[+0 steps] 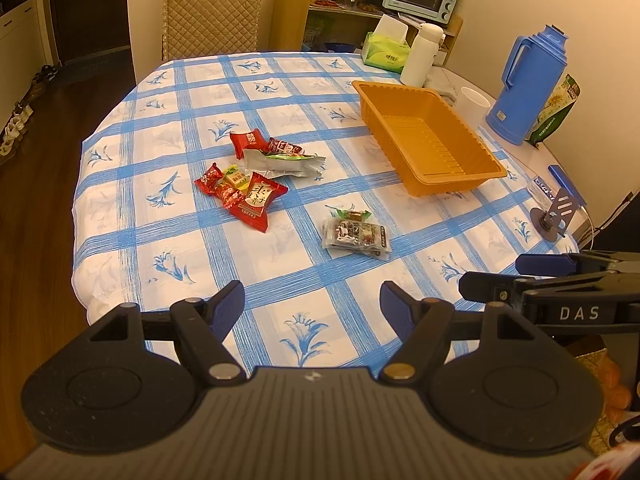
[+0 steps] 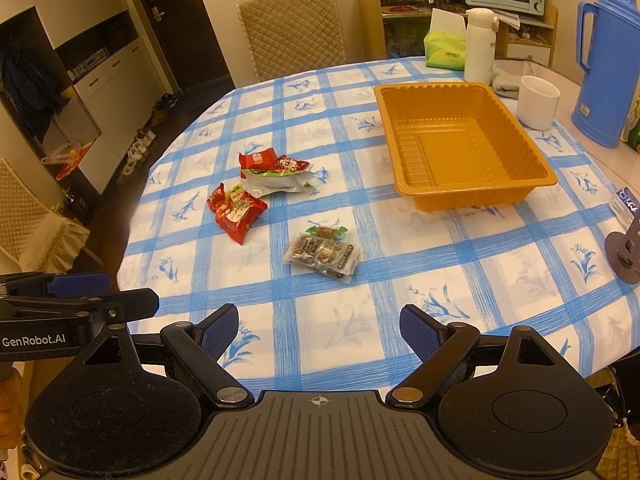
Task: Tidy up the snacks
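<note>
Several wrapped snacks lie loose on the blue-checked tablecloth (image 1: 280,92). Red packets (image 1: 244,194) (image 2: 236,212) form one heap, a silver pouch (image 1: 280,162) (image 2: 276,180) with small red packets sits behind it, and a clear packet of dark sweets (image 1: 356,234) (image 2: 322,254) lies nearest. An orange plastic tray (image 1: 430,136) (image 2: 460,144) stands empty at the right. My left gripper (image 1: 312,306) hovers open over the near table edge. My right gripper (image 2: 319,330) is open too, holding nothing. Each gripper shows at the side of the other's view.
At the far right stand a blue thermos jug (image 1: 528,84) (image 2: 608,64), a white cup (image 2: 538,102), a white bottle (image 2: 480,44) and a green tissue box (image 2: 446,50). A small grey stand (image 1: 554,216) sits near the right edge. A quilted chair (image 1: 212,8) faces the far side.
</note>
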